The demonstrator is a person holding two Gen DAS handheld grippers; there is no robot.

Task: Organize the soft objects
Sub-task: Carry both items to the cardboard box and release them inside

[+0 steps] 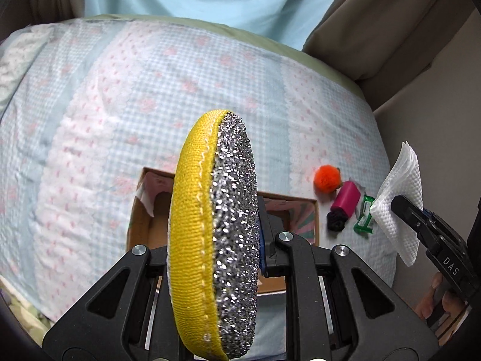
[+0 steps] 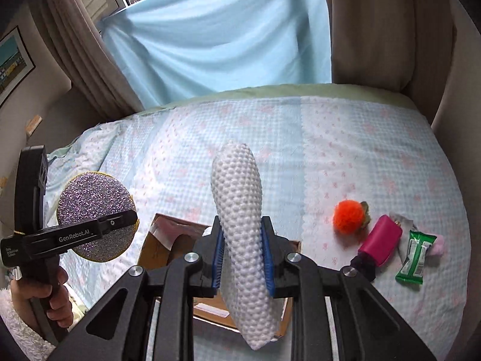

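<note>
Bedding in pale blue check with small pink flowers covers the bed, and one light blue sheet hangs behind it between brown curtains.

One round scouring pad, yellow cloth on one face and glittering silver mesh on the other, stands on edge in the left gripper, whose jaws pinch it from both sides. In the right wrist view the same pad shows its silver face, held up in the air over the bed's left part. One folded white dimpled cloth sits in the right gripper, its jaws pressed onto it with the blue pads against each side; the cloth rises above the jaws and hangs below them.

Under both grippers one open cardboard box rests on the bed, with a pink patterned lining on its inner walls.

To the right of the box, four small things lie near one another on the bedding: one orange pompom, one magenta pouch with a dark fabric end, one green packet, and one pale pink fluffy piece half hidden behind the packet.

One hand grips the left gripper's handle, and fingers of the other hand show on the right gripper's handle.
</note>
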